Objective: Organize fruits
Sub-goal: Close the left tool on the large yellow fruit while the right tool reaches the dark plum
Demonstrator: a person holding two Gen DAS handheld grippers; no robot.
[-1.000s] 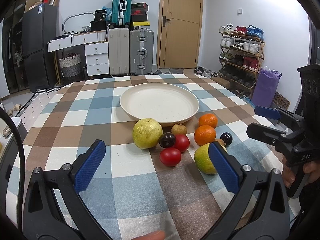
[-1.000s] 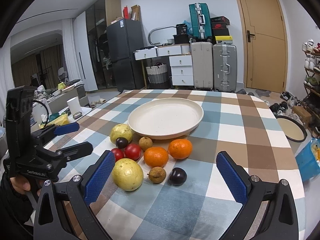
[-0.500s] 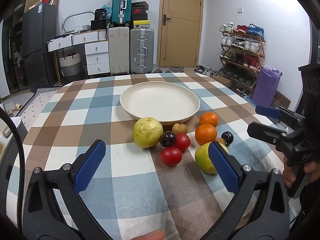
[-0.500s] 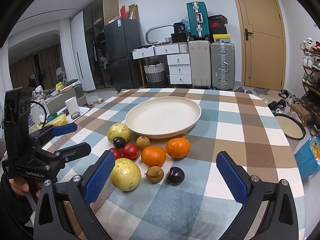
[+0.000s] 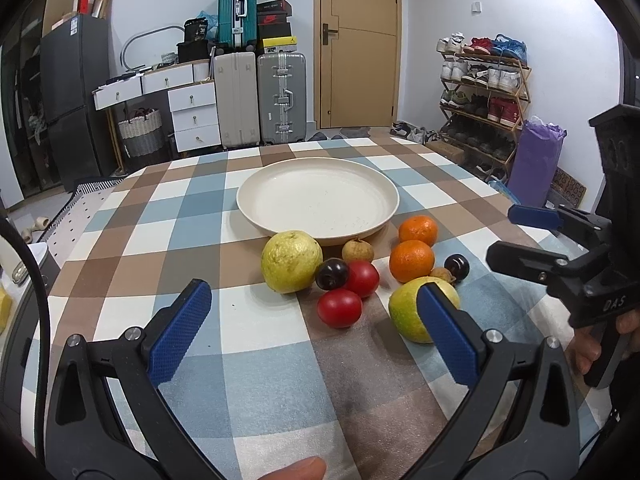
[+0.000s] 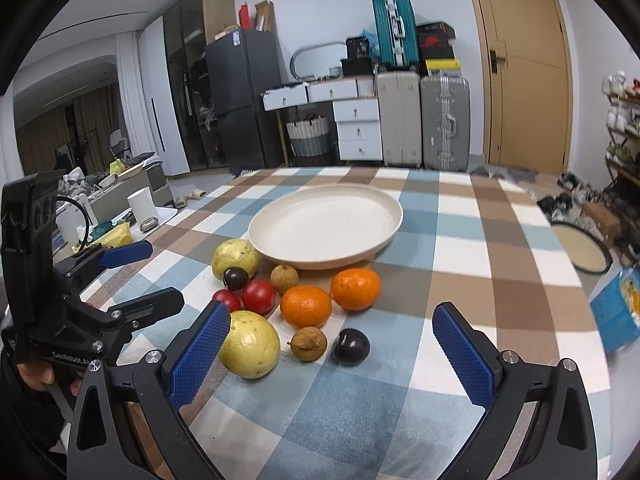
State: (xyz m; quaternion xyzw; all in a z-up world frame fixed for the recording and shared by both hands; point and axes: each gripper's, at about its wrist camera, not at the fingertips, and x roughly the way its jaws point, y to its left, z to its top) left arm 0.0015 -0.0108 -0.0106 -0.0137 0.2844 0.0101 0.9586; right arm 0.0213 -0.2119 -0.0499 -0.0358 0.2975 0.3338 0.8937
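Two glossy round oranges (image 6: 306, 306), smooth shallow plate (image 6: 394, 216), checked tablecloth (image 6: 460, 320)

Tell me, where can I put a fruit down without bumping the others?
Inside the cream plate: nothing lies in it. Also bare cloth beyond the oranges, toward the table's far right. It's crowded just before the plate, where fruits huddle between the guavas.

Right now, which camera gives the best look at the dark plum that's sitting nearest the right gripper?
The right wrist view: the dark plum lies in the open between the right gripper's spread fingers, unobstructed. The left wrist view shows the same plum smaller and farther off, beside the small brown fruit and behind the yellow-green fruit.
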